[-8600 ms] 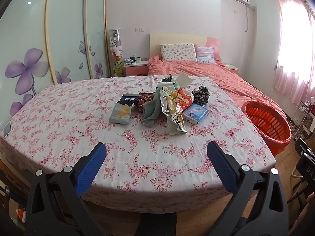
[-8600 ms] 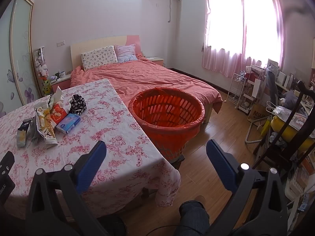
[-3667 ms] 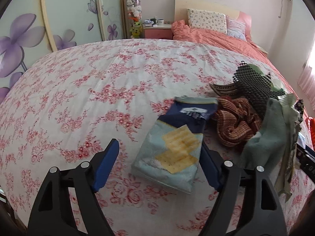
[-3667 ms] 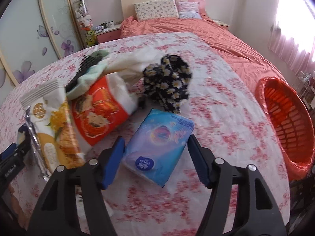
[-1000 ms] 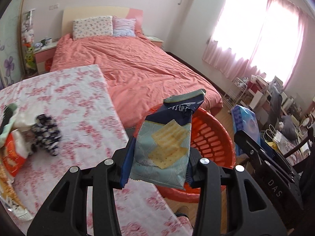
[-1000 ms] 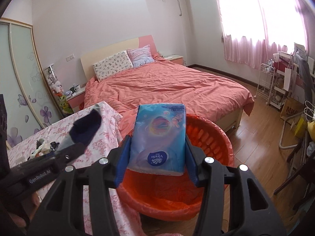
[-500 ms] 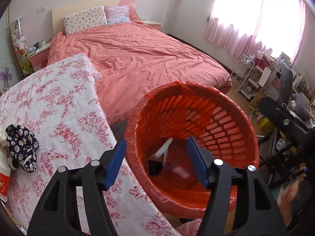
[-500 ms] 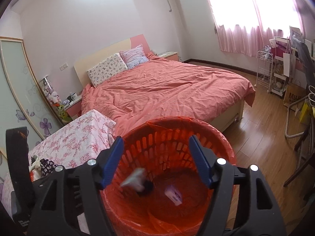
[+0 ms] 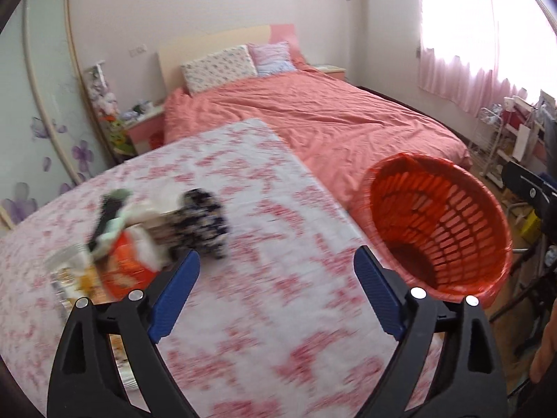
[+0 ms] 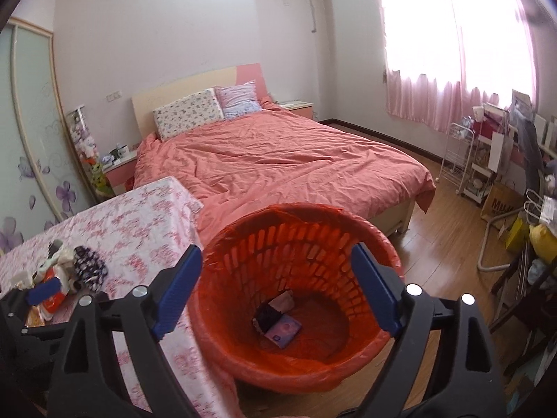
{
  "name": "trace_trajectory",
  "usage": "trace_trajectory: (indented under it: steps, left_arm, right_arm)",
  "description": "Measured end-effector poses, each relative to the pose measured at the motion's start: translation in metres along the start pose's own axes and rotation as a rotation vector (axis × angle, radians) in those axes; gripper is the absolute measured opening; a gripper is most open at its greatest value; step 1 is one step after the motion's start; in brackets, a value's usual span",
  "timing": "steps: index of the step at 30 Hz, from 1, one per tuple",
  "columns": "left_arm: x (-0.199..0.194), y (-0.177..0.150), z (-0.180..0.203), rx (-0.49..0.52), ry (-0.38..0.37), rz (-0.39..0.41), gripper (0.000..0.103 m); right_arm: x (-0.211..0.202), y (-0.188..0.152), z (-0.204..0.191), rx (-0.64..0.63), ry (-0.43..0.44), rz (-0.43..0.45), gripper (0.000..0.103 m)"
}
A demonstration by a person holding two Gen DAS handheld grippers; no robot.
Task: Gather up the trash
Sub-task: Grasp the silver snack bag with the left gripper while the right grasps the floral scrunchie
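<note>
Right wrist view: I look down over my right gripper (image 10: pixel 276 291) into the red basket (image 10: pixel 374 240), which stands on the wood floor just beside the table (image 10: pixel 146 216).
Right claw: its jaws are opening and nothing sits between the blue pads; released.
Left claw: my left gripper (image 9: pixel 275 294) is likewise opening with nothing in it, aimed across the floral tablecloth toward the remaining pile.
Basket contents: at the bottom I see a purple-blue tissue pack (image 10: pixel 283 329) lying flat, a dark wrapper (image 10: pixel 266 315) touching it, and a pale scrap (image 10: pixel 282 301) just behind. I cannot make out more than that through the liner.
Progress: I judge the job partly done, since a few pieces lie in the basket.
Still on the table: a cluster of litter near the far left side, well apart from the basket: an orange packet (image 9: pixel 122 268), a yellowish snack bag (image 9: pixel 69 275), a white and green crumple (image 9: pixel 118 216) and a black-and-white flowered piece (image 9: pixel 205 226). The left view is blurred, so I cannot tell each item exactly.
Unsure: whether the flowered piece is trash or cloth; I cannot say.
Next, as I judge it: both claws go to the pile, each takes one piece, then carries it to the basket.
</note>
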State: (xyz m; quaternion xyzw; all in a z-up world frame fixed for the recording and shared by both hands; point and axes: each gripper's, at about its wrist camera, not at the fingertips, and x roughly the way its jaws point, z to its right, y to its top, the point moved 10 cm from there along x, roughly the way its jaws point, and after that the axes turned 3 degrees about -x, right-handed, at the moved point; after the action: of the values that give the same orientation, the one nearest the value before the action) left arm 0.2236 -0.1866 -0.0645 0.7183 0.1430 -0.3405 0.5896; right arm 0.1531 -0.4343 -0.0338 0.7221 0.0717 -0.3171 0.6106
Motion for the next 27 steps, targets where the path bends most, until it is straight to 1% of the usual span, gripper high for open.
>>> trace_trajectory:
  steps: [4, 6, 9, 11, 13, 15, 18, 19, 21, 23, 25, 27]
  left_arm:
    - [-0.019, -0.010, -0.050, -0.057, 0.054, 0.024, 0.090]
    - [-0.029, -0.018, -0.082, -0.104, 0.078, 0.034, 0.090]
    - [-0.036, -0.030, -0.120, -0.156, 0.127, 0.043, 0.090]
    - [-0.037, -0.039, -0.146, -0.195, 0.154, 0.033, 0.090]
    - [-0.035, -0.049, -0.168, -0.248, 0.161, 0.012, 0.089]
    - [-0.033, -0.057, -0.177, -0.281, 0.152, -0.003, 0.085]
    - [-0.028, -0.063, -0.175, -0.307, 0.112, -0.025, 0.077]
    - [-0.027, -0.066, -0.172, -0.304, 0.100, -0.031, 0.072]
    - [-0.018, -0.069, -0.159, -0.278, 0.080, -0.052, 0.068]
    - [-0.007, -0.072, -0.151, -0.262, 0.072, -0.075, 0.061]
    - [0.007, -0.075, -0.146, -0.262, 0.071, -0.109, 0.058]
    - [0.018, -0.080, -0.149, -0.272, 0.080, -0.127, 0.054]
  right_arm:
    - [-0.008, -0.007, -0.047, -0.076, 0.040, -0.017, 0.085]
    - [-0.010, -0.012, -0.068, -0.101, 0.062, -0.026, 0.085]
    - [-0.009, -0.023, -0.107, -0.136, 0.123, -0.055, 0.085]
    - [-0.007, -0.032, -0.128, -0.154, 0.152, -0.077, 0.085]
    - [-0.003, -0.040, -0.149, -0.179, 0.168, -0.095, 0.085]
    - [-0.001, -0.046, -0.165, -0.201, 0.176, -0.105, 0.085]
    - [0.002, -0.051, -0.179, -0.222, 0.182, -0.114, 0.085]
    - [0.003, -0.052, -0.184, -0.230, 0.181, -0.115, 0.085]
    - [0.004, -0.054, -0.186, -0.236, 0.179, -0.114, 0.085]
    - [0.005, -0.053, -0.187, -0.237, 0.177, -0.110, 0.085]
    - [0.008, -0.052, -0.187, -0.234, 0.177, -0.104, 0.085]
    - [0.011, -0.051, -0.190, -0.231, 0.181, -0.105, 0.085]
